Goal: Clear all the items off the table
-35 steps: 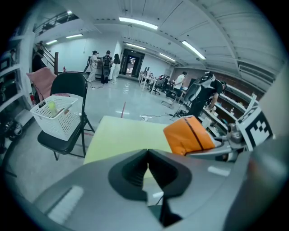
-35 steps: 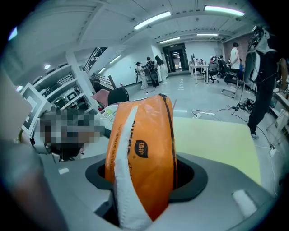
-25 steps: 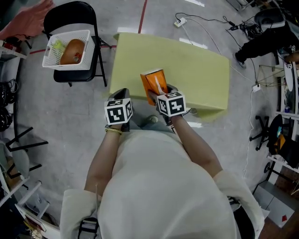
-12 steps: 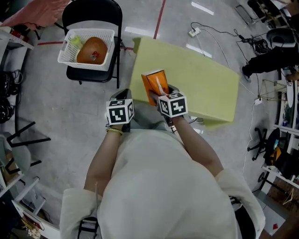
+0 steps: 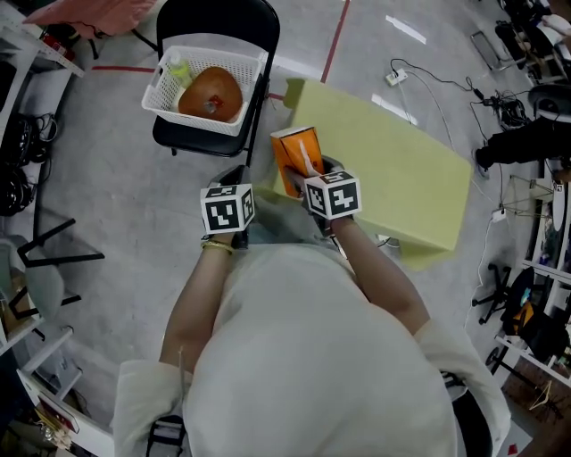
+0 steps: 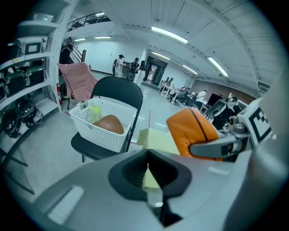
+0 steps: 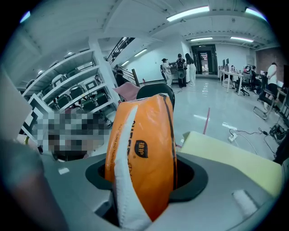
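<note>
The right gripper [image 5: 310, 175] is clamped on an orange bag [image 5: 294, 152]. In the right gripper view the bag [image 7: 145, 135] stands upright between the two jaws of the gripper [image 7: 144, 180]. Its lower part is squeezed between them, most of its length sticks out past them, and a white seam runs down the side facing the camera.

From the head view, the bag shows over the left edge of the yellow-green table [image 5: 397, 174], on the side nearest the chair [image 5: 217, 16]. The rest of the tabletop in view is bare.

The left gripper [image 5: 234, 177] is just beside the right one. Its jaws are pressed together with nothing between them, as the left gripper view shows at the gripper [image 6: 148, 168]. In that view the bag [image 6: 192, 131] hangs to the right, and the table [image 6: 156, 140] lies beyond the jaw tips.

A white basket [image 5: 162, 96] sits on the seat of the black folding chair, well apart from both grippers. Inside it lie a round brown thing [image 5: 211, 89] and a small pale green thing [image 5: 178, 71].
</note>
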Motion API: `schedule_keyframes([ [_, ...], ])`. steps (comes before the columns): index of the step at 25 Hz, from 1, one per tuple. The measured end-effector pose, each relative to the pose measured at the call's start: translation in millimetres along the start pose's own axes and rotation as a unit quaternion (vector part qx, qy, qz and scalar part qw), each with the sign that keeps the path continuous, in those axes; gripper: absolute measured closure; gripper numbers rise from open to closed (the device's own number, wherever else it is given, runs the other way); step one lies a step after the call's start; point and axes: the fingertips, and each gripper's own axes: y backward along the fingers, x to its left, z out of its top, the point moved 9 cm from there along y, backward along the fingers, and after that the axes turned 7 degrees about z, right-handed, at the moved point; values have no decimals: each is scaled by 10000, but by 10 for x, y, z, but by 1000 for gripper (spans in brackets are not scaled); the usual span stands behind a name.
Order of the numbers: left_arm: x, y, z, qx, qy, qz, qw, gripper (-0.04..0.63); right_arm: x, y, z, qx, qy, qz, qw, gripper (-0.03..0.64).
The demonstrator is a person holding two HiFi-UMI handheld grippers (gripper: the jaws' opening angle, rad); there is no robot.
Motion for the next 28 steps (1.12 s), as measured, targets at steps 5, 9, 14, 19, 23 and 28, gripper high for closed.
schedule_keyframes([
  [5,356,70,65,-62,58,85,9999,586,266,-252,197,-48,103,117,9999,316],
  [9,611,131,129,-134,192,196,9995,586,446,-441,332,-5,225,229,9995,316],
  [14,889,217,171,-208,472,325,9981,586,624,-614,482,42,372,392,9985,316],
  [19,1097,259,199,-236,785,472,9955,586,699,-768,661,25,463,522,9976,316],
  [23,1187,226,316,-289,944,509,9938,586,634,-929,809,24,451,568,9974,316],
  [28,1349,87,558,-284,958,580,9933,586,528,-1226,1051,93,442,601,9972,316],
])
